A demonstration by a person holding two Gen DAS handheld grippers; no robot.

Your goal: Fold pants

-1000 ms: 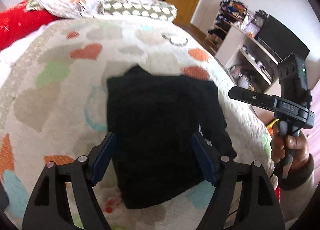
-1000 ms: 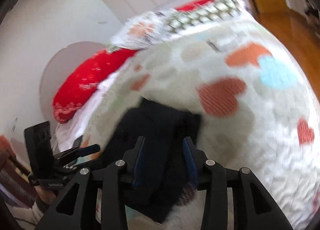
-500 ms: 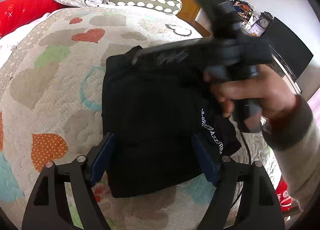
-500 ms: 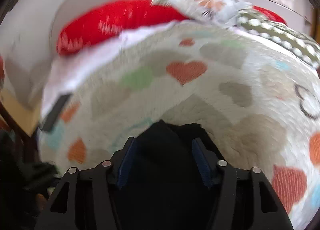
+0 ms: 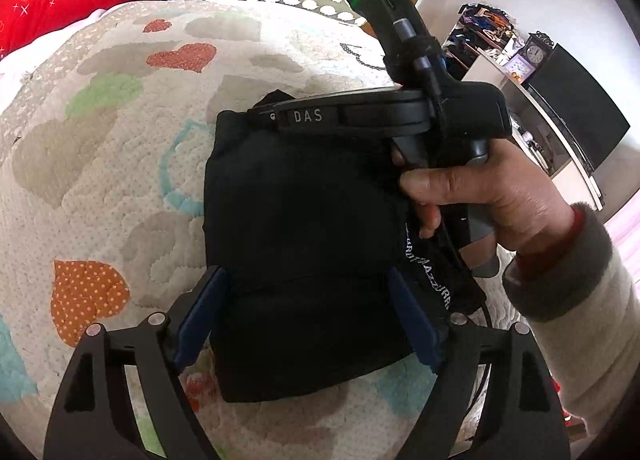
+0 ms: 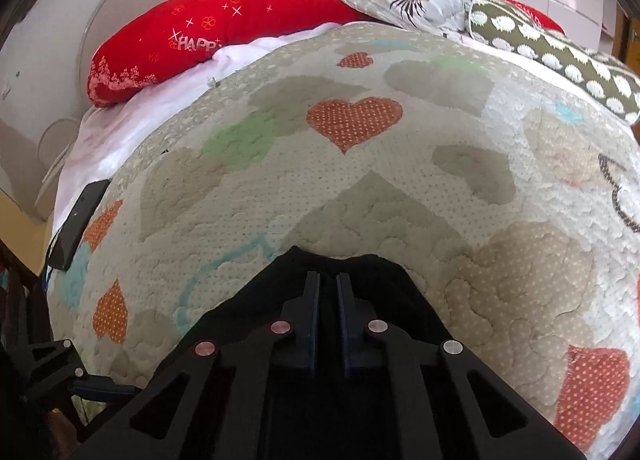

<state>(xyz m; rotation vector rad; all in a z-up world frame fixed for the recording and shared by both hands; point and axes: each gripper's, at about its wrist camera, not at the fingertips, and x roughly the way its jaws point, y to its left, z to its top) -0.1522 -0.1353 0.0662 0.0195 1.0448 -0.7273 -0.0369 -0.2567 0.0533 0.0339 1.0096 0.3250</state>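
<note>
The left gripper is held spread above the near edge of the folded black pants on the bed. The right gripper, swung in from the right, has just closed, pressed together at the pants' far edge, seemingly pinching fabric for another fold.

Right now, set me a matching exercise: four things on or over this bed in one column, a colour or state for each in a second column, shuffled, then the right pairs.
Column one:
1. pants
2. left gripper
3. right gripper
4. long pillow

Column two:
A. red, with white print
B. jaws closed almost together at the far edge of the black cloth
C. black, folded into a compact block on the heart quilt
D. jaws spread wide over the near part of the fold

Pairs: 1-C, 2-D, 3-B, 4-A
</note>
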